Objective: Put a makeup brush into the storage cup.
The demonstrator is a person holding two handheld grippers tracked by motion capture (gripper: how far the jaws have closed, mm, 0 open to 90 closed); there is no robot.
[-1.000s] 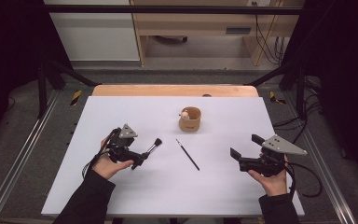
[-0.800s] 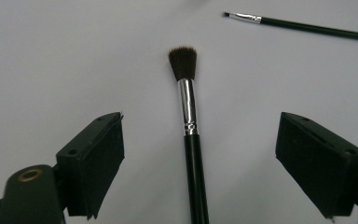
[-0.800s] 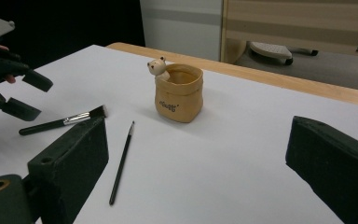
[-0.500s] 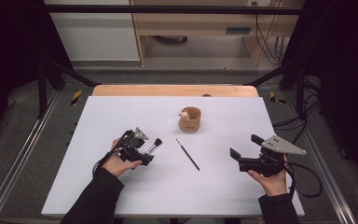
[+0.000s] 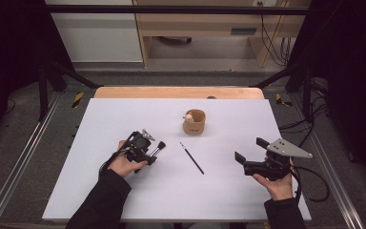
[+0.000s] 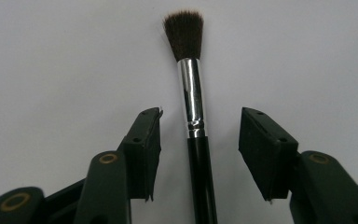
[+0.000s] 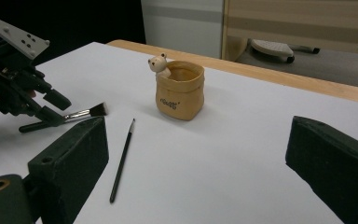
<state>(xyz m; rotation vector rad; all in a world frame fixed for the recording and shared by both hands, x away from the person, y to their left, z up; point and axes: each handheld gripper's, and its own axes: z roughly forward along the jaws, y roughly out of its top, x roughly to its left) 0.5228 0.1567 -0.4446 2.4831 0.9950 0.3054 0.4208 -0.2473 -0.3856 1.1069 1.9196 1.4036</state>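
A thick make-up brush (image 6: 193, 84) with a black handle, silver ferrule and dark bristles lies flat on the white table. My left gripper (image 6: 200, 116) straddles its handle, and the jaws have just been closing. Both pads still stand clear of the handle, with a gap on each side. From above, the left gripper (image 5: 151, 151) sits left of centre with the brush head (image 5: 160, 145) poking out to its right. My right gripper (image 5: 248, 153) hovers open at the right with nothing between its jaws. The right gripper view shows the left gripper (image 7: 51, 105) over the brush (image 7: 81, 113).
A thin black paintbrush (image 5: 192, 158) lies slanted at the table's middle. Behind it stands a small tan bag-shaped cup (image 5: 194, 122) with a little bear figure on its rim. The white table (image 5: 100, 191) has a wooden strip along its far edge.
My left gripper has moved right and lower over the thick brush's handle, and its jaws have narrowed around it. The right gripper has stayed put.
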